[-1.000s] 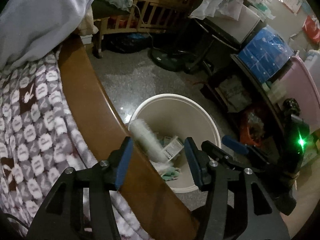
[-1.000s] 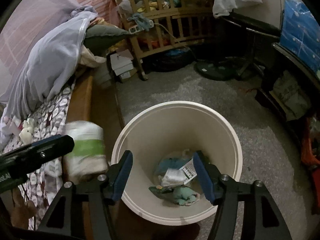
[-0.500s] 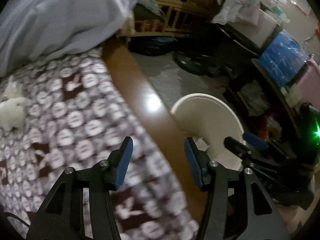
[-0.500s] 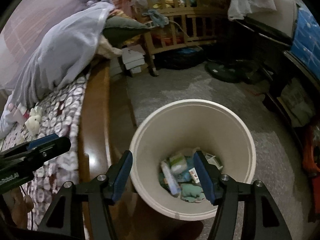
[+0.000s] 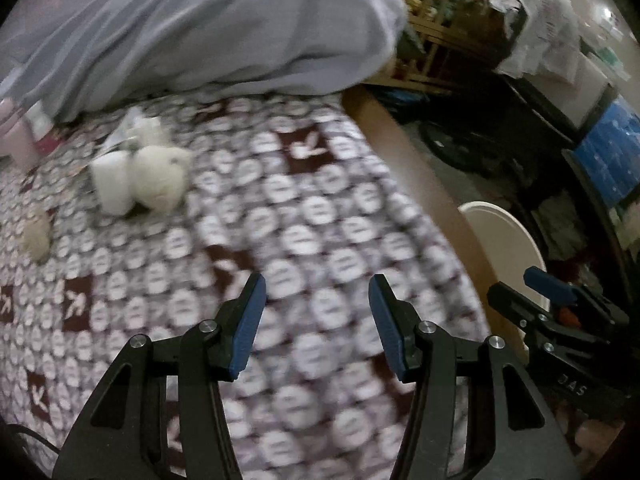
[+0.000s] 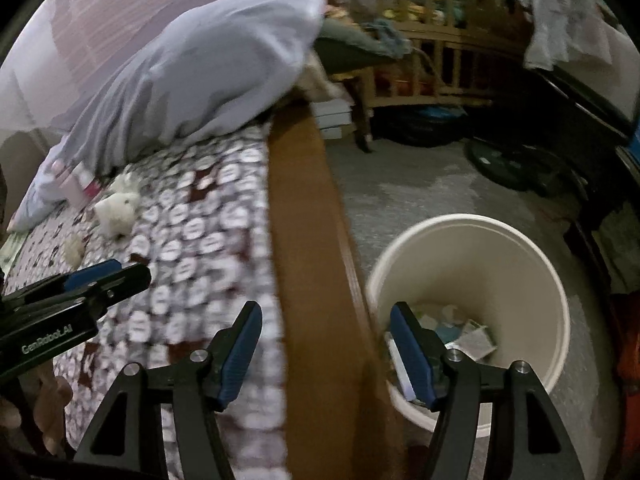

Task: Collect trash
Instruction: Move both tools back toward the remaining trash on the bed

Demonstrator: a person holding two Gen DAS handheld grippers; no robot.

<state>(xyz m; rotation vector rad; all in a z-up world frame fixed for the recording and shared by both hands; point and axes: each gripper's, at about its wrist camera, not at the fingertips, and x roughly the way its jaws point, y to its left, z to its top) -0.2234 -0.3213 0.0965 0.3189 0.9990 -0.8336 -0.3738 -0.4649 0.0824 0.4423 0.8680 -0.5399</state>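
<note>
The left gripper [image 5: 316, 320], jaws apart and empty, sat nearer the white wads [image 5: 140, 176] at upper left; the right gripper [image 6: 326, 350] gaped empty too.

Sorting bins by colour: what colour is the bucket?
Cream-white bucket, clearest in the right wrist view.

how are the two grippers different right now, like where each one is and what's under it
The left gripper hangs over the patterned blanket, aimed toward the white wads lying on it. The right gripper straddles the wooden bed rail, with the trash bin just beyond its right finger. Bed lies under the left one; rail, bin and floor under the right. Both are open, hold nothing, and have blue pads.
</note>
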